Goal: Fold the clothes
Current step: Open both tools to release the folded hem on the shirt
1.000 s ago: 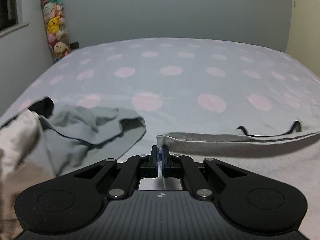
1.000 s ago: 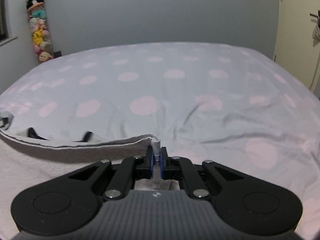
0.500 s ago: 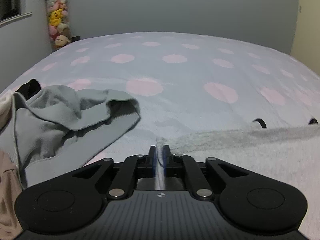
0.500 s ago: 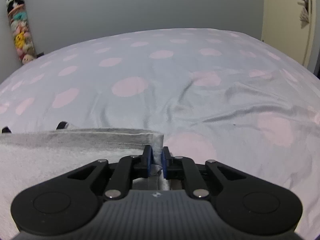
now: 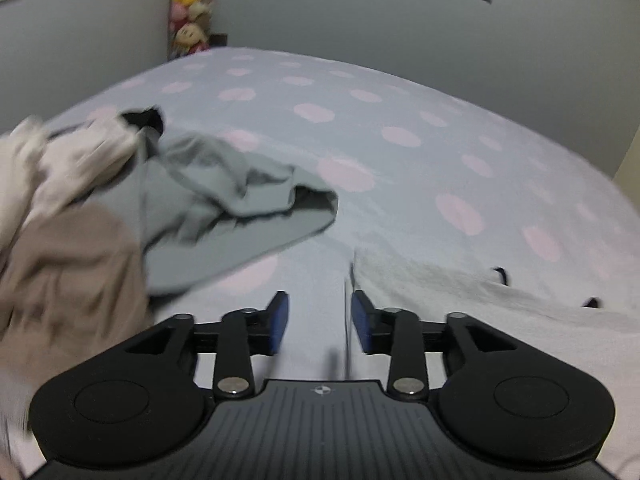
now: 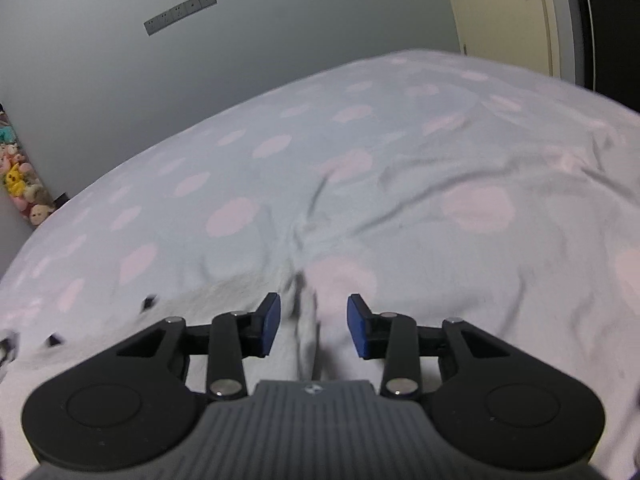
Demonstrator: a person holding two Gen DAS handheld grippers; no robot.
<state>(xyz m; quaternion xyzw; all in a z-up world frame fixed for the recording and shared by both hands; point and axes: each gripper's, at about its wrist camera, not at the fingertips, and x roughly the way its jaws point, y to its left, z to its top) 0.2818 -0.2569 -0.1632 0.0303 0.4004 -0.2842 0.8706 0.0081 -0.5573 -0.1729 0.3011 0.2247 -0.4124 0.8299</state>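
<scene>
Left gripper [image 5: 318,322] jaws opening, pale grey knit garment [image 5: 460,300] edge loose between them. Right gripper [image 6: 314,326] likewise opening over its corner [image 6: 306,320]. Pink-spotted grey bedsheet [image 6: 360,184] open ahead; crumpled clothes pile [image 5: 120,208] left, blurred.

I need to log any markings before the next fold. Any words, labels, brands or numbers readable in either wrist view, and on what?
None can be read.
Left gripper: a small round crosshair mark on its body, no letters.
Right gripper: the same mark, no letters.
Wall plate: sockets only, no text legible.
Pale garment: black marks at its far edge, too blurred to read.
</scene>
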